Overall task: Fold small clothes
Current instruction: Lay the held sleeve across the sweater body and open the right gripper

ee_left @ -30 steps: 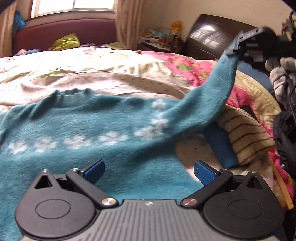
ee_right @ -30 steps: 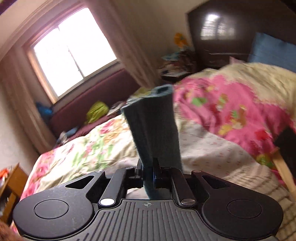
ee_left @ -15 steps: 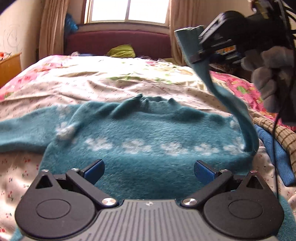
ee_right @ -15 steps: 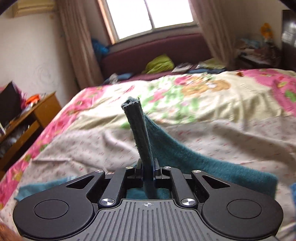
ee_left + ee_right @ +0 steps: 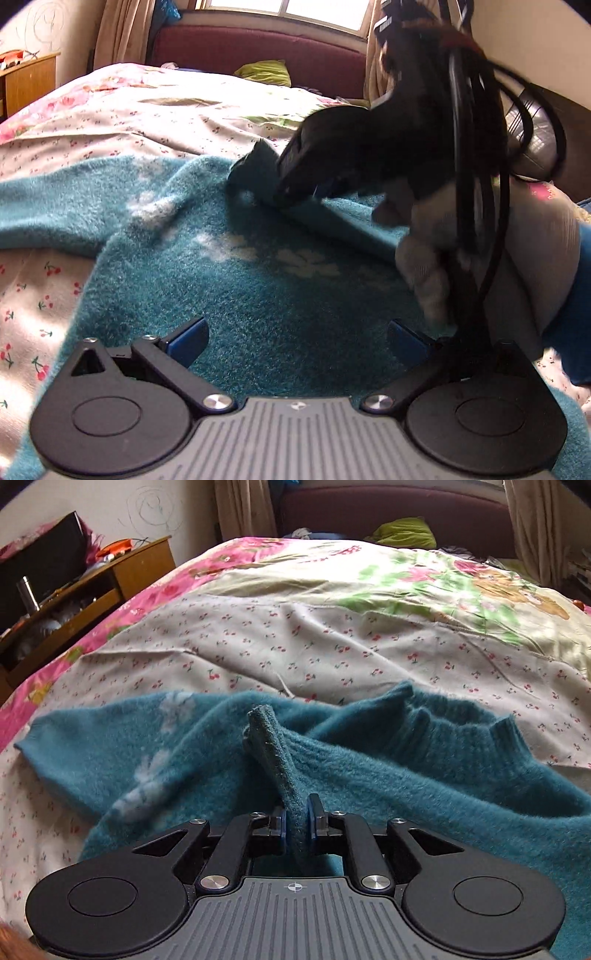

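A teal fuzzy sweater (image 5: 258,295) with white flower shapes lies spread on the bed; it also shows in the right wrist view (image 5: 406,775). My right gripper (image 5: 296,827) is shut on the sweater's right sleeve (image 5: 273,753) and holds its cuff low over the sweater's chest. The right gripper also shows in the left wrist view (image 5: 295,184), with the sleeve (image 5: 351,229) laid across the body. My left gripper (image 5: 295,339) is open and empty, just above the sweater's lower part. The other sleeve (image 5: 55,214) lies stretched out to the left.
The bed (image 5: 332,635) has a cherry-print sheet and a floral quilt. A wooden desk (image 5: 92,587) stands at the left. A maroon headboard bench (image 5: 258,55) with a green cloth (image 5: 264,72) is at the far end. Cables (image 5: 480,184) hang from the right gripper.
My right gripper has carried the sleeve from high at the right down and leftward across the sweater's chest. The left gripper stayed open and moved little.
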### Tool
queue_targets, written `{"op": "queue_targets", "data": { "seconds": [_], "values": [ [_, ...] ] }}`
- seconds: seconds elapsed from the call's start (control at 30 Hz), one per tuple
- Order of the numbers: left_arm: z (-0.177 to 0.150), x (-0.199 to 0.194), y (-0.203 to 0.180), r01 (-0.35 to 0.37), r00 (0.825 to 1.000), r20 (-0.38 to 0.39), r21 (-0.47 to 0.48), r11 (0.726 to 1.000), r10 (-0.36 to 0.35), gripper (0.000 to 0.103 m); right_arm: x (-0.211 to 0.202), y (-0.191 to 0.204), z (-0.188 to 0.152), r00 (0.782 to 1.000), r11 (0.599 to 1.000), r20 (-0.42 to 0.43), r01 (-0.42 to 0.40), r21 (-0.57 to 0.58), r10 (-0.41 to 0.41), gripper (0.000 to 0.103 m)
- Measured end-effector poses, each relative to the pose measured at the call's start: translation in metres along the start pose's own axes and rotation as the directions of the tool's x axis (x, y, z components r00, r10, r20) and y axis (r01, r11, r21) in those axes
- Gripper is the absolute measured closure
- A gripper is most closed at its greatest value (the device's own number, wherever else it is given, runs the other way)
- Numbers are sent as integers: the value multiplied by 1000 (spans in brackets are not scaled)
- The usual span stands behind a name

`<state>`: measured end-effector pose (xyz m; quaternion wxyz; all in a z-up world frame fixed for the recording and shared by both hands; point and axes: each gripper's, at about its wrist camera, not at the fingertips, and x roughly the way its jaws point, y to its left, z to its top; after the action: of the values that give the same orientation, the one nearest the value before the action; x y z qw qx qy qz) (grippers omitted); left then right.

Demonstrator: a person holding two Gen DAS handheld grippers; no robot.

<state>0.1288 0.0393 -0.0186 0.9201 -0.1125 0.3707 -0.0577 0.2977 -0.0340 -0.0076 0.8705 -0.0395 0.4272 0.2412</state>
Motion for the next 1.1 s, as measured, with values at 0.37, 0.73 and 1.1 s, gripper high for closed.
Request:
{"op": "queue_targets", "data": {
  "seconds": [0.37, 0.73, 1.1],
  "values": [
    [-1, -2, 5, -22, 999, 24, -51, 998, 23, 0, -6, 13, 5, 998, 998, 34, -49, -27, 50, 92],
    [1, -3, 4, -51, 998, 32, -51, 997, 53, 0, 4, 23, -5, 986, 982, -13, -164, -88, 164, 92],
    [-2, 3, -3, -77, 997, 11, -8, 997, 78, 0, 8, 28, -13, 962, 952, -64, -270, -141, 264, 91]
  ]
}}
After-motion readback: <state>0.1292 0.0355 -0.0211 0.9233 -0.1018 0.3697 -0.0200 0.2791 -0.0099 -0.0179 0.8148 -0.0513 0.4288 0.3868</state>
